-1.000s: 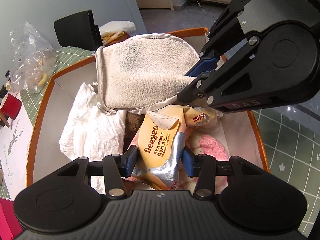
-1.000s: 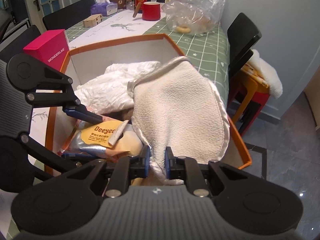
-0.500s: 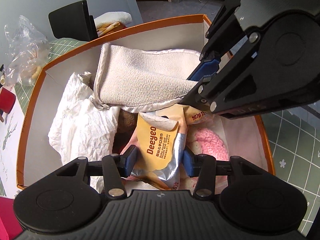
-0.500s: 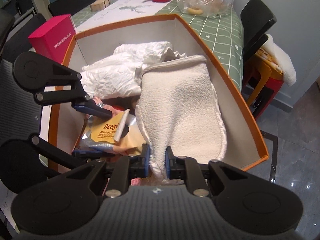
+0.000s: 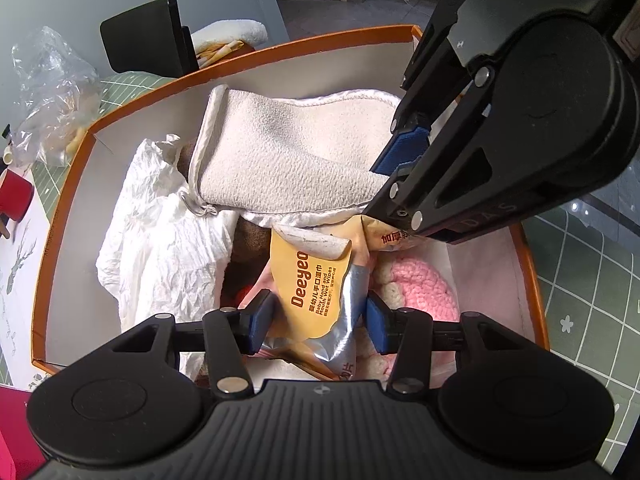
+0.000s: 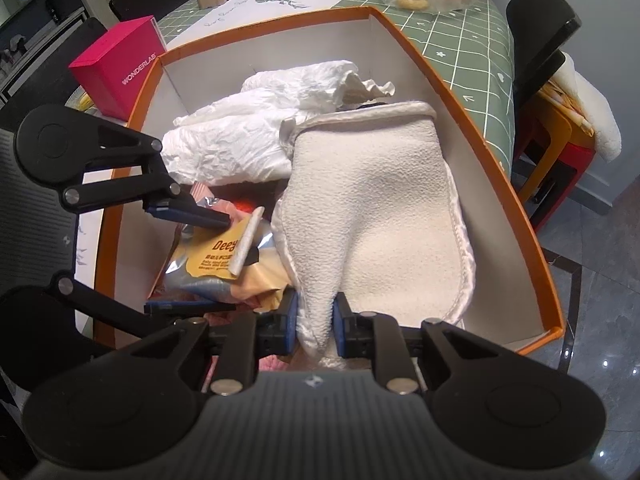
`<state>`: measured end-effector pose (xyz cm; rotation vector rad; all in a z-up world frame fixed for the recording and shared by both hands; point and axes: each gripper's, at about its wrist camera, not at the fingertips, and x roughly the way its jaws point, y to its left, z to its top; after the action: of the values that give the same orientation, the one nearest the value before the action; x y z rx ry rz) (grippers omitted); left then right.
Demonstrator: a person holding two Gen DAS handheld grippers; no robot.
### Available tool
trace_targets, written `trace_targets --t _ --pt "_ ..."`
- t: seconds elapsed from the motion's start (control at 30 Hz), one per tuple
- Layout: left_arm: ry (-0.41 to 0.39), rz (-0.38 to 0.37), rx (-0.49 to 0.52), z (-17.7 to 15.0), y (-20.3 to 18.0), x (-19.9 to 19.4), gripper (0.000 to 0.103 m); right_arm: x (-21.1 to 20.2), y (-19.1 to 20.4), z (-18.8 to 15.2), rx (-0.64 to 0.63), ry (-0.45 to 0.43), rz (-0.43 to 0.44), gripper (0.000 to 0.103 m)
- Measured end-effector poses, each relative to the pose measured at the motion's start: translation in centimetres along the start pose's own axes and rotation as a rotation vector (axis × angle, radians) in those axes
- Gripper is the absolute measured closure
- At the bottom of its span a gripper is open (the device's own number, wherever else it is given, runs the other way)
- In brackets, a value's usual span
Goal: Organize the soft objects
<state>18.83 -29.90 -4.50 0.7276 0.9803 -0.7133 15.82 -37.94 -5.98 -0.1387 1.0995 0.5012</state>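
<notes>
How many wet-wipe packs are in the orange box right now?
2 visible. The Deeyeo pack sits between the left claw's pads; a second pack lies behind it, partly under the white mitt. More may be buried.

Even, soft indoor light, moderately bright; sharp focus centrally; strong fisheye bending at edges, dark vignetted corners; small glare spots on glossy floor tiles (image 6: pixel 608 364).

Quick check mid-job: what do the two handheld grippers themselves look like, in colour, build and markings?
Both the left gripper and right gripper are matte black plastic with ribbed bodies, round side housings, silver screws, linkage arms and blue pads on the jaws. The right gripper carries faint embossed letters. No cables or sleeves show.
</notes>
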Motion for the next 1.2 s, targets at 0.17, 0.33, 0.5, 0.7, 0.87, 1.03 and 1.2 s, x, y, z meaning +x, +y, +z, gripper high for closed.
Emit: trace_targets --t 0.17,0.33,0.5,0.7,0.87,1.03,1.2 --pt "0.035 -0.006 0.044 0.2 -0.5 0.1 0.043 -0.1 0.6 -0.2 -0.029 0.041 -0.002 0.081" --pt "0.04 0.013 0.078 0.1 -1.3 0.1 0.036 -0.5 1.3 -0.4 -0.058 0.062 -0.032 0.078" --pt "0.06 -0.002 0.107 -0.1 -1.5 -0.7 0.036 -0.8 2.1 -0.9 -0.093 0.111 -0.032 0.076" --pt "0.053 0.021 0.111 -0.4 -1.4 -1.8 0.036 -1.6 3.0 -1.1 -0.104 0.127 -0.062 0.074" --pt "0.05 0.037 0.112 -0.3 -1.7 -3.3 0.029 -2.9 4.1 -1.2 -0.105 0.117 -0.067 0.061" --pt "0.035 0.041 0.106 -0.4 -1.7 -5.2 0.028 -4.9 5.7 -1.2 -0.124 0.118 -0.085 0.057" --pt "0.016 0.084 0.127 -1.1 -2.4 -7.7 0.027 -7.2 7.0 -1.0 -0.143 0.112 -0.124 0.056"
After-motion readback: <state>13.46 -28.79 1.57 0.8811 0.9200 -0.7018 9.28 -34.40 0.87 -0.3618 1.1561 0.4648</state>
